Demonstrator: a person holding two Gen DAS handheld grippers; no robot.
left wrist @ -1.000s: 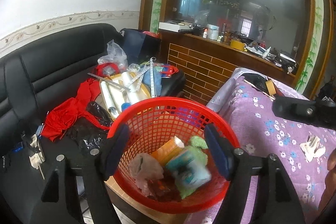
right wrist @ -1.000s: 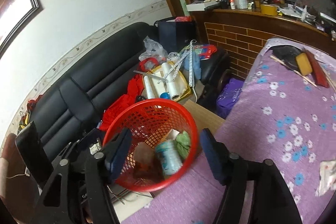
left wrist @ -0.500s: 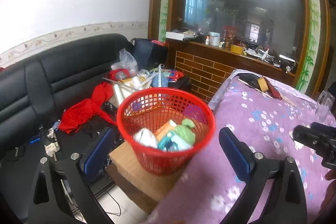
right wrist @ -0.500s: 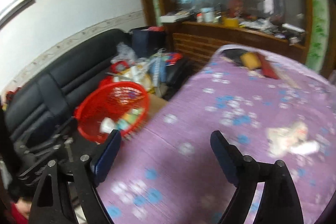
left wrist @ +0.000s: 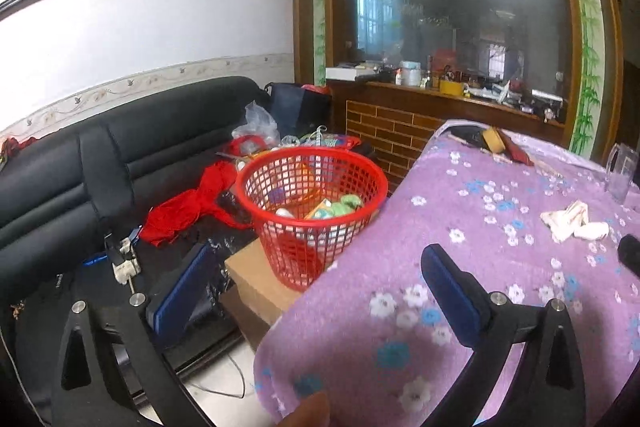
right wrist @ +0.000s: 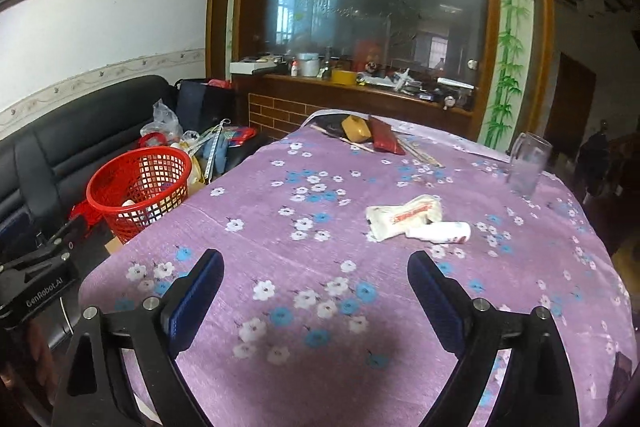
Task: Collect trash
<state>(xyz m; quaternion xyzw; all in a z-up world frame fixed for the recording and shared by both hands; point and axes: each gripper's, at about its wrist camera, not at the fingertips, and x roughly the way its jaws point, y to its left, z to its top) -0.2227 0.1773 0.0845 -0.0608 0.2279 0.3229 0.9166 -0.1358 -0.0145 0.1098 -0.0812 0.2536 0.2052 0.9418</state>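
Observation:
A red mesh basket [left wrist: 310,215] with trash in it stands on a cardboard box [left wrist: 260,283] beside the table; it also shows in the right wrist view [right wrist: 140,191]. A crumpled white wrapper [right wrist: 402,215] and a small white bottle [right wrist: 440,231] lie on the purple flowered tablecloth [right wrist: 320,307]; both show in the left wrist view [left wrist: 568,217]. My left gripper [left wrist: 316,283] is open and empty, near the table's left edge. My right gripper [right wrist: 314,291] is open and empty above the cloth, short of the wrapper.
A clear glass mug [right wrist: 528,165] stands at the table's far right. A yellow block [right wrist: 356,129], a red pouch [right wrist: 386,141] and sticks lie at the far end. A black sofa [left wrist: 80,179] with clutter is left of the basket.
Both grippers have pulled back from the basket and swung right toward the table. The right wrist view now faces the wrapper and bottle.

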